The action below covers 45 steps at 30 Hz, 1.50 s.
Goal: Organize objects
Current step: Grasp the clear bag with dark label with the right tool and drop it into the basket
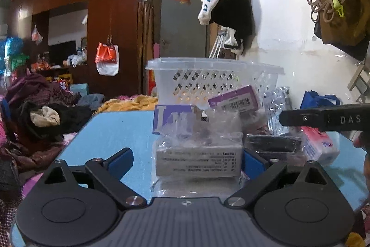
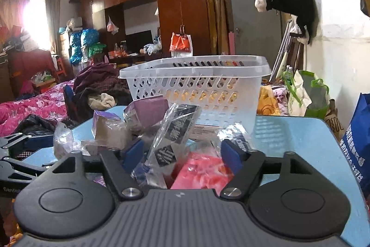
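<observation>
Clear crinkly plastic wraps nearly everything on the blue bench point(image 1: 111, 131), and that is the main hazard: a film bag could slide out of a grip or drag its neighbours along, since the packets overlap.

The left gripper point(image 1: 187, 160) is spread wide, its pads flanking a bagged grey box point(image 1: 198, 162) without visibly pressing it. The right gripper point(image 2: 182, 154) is likewise open, empty, poised over a pink packet point(image 2: 203, 173) and a bagged black packet point(image 2: 175, 131). Closing there could catch both at once.

Counted: 1 white lattice basket point(image 1: 208, 82) at the far side of the bench, apparently empty; 2 purple boxes, one upright point(image 1: 172, 118), one tilted point(image 1: 235, 100) against the basket. Tugging the pile may topple the tilted one. The exact number of film bags is hard to tell.
</observation>
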Each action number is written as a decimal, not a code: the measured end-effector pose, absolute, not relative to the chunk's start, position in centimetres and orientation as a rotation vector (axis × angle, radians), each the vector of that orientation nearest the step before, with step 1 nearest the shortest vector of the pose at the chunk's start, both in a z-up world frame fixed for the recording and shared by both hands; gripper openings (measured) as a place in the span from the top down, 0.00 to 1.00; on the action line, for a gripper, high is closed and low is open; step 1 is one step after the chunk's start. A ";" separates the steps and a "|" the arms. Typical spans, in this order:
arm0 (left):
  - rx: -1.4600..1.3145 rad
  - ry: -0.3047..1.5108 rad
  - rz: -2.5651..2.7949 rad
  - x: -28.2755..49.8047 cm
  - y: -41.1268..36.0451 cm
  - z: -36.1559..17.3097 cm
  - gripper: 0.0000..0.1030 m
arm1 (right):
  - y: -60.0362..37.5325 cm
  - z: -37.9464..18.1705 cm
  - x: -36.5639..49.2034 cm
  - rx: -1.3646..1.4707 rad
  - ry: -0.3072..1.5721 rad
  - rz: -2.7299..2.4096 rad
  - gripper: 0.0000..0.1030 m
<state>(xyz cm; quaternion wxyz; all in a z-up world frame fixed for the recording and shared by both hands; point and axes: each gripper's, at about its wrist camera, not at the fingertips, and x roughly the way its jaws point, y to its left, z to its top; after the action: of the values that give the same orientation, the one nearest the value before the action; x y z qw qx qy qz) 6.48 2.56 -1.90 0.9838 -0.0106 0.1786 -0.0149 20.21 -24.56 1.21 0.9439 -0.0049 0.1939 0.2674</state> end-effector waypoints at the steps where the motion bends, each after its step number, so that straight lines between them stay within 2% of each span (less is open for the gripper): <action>1: -0.022 0.363 -0.038 6.6 2.6 -2.0 0.04 | -24.4 1.2 20.3 -0.015 0.399 0.545 0.31; 4: -0.016 0.356 -0.046 6.6 2.5 -2.1 0.10 | -23.9 1.1 20.3 -0.037 0.413 0.547 0.38; 6: -0.009 0.353 -0.046 6.6 2.3 -2.2 0.19 | -23.5 1.0 20.3 -0.051 0.414 0.545 0.49; 7: -0.009 0.349 -0.051 6.6 2.4 -2.2 0.28 | -23.2 1.0 20.3 -0.064 0.410 0.539 0.52; 9: -0.018 0.341 -0.054 6.5 2.6 -2.2 0.27 | -23.0 1.2 20.1 -0.082 0.395 0.531 0.61; 25: -0.058 0.222 -0.113 5.2 3.9 -1.4 0.28 | -26.0 3.4 19.6 -0.019 0.288 0.496 0.64; 31: -0.048 0.177 -0.141 5.9 4.5 1.5 0.28 | -26.4 4.7 20.0 -0.018 0.262 0.482 0.64; 39: -0.018 0.251 -0.172 14.9 3.3 8.6 0.28 | -23.7 9.2 24.9 -0.110 0.227 0.435 0.64; 45: -0.025 0.402 -0.111 24.1 2.2 9.7 0.28 | -21.6 10.1 31.2 -0.134 0.316 0.354 0.65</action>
<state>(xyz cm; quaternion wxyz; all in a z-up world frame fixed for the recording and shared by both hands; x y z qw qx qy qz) 24.10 2.16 9.66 0.9783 -0.0123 0.1995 -0.0552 31.22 -21.59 10.10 0.9697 -0.0664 0.1565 0.1754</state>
